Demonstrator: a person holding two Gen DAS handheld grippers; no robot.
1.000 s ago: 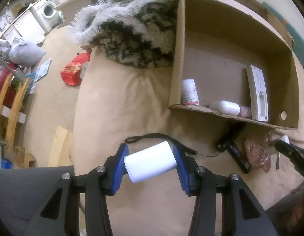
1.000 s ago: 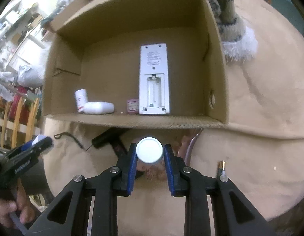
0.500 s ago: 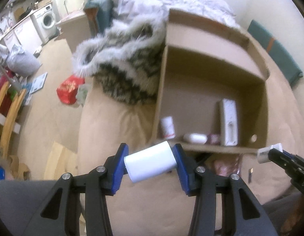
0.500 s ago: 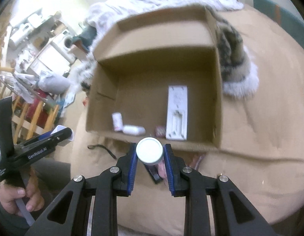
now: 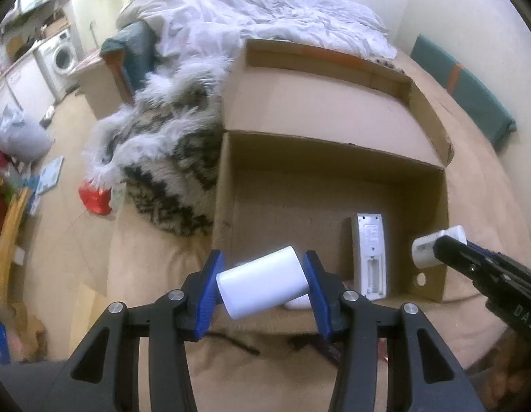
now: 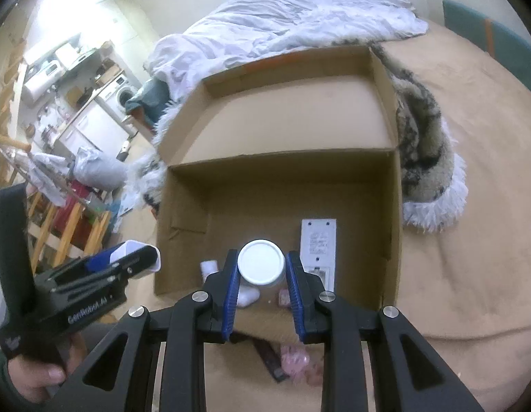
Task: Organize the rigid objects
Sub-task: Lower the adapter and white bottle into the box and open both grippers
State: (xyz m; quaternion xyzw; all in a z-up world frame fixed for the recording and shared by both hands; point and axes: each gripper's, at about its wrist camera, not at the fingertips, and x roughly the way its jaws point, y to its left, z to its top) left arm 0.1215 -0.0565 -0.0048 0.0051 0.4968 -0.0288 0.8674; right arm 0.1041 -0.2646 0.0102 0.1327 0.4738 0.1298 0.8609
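My left gripper (image 5: 263, 283) is shut on a white cylinder (image 5: 262, 283) that lies crosswise between its blue pads, raised over the near wall of an open cardboard box (image 5: 334, 158). My right gripper (image 6: 262, 267) is shut on a small white-capped bottle (image 6: 261, 266), held above the same box (image 6: 282, 178). Each gripper shows in the other's view, the right one (image 5: 437, 245) at the right edge, the left one (image 6: 142, 257) at the left. Inside the box lie a white remote (image 5: 368, 254), a small white bottle (image 6: 209, 267) and a white oval item (image 6: 248, 296).
The box sits on a tan bedcover (image 6: 471, 240). A furry black-and-white throw (image 5: 169, 158) lies beside it and a white duvet (image 5: 265, 10) behind. Near the box's front wall lie a black device with a cord (image 6: 270, 358) and a pink item (image 6: 294, 360). A hand (image 6: 35, 374) holds the left gripper's handle.
Both grippers have risen with their loads and tipped up, so the box looks smaller and lower in both views. Their grips have not changed.
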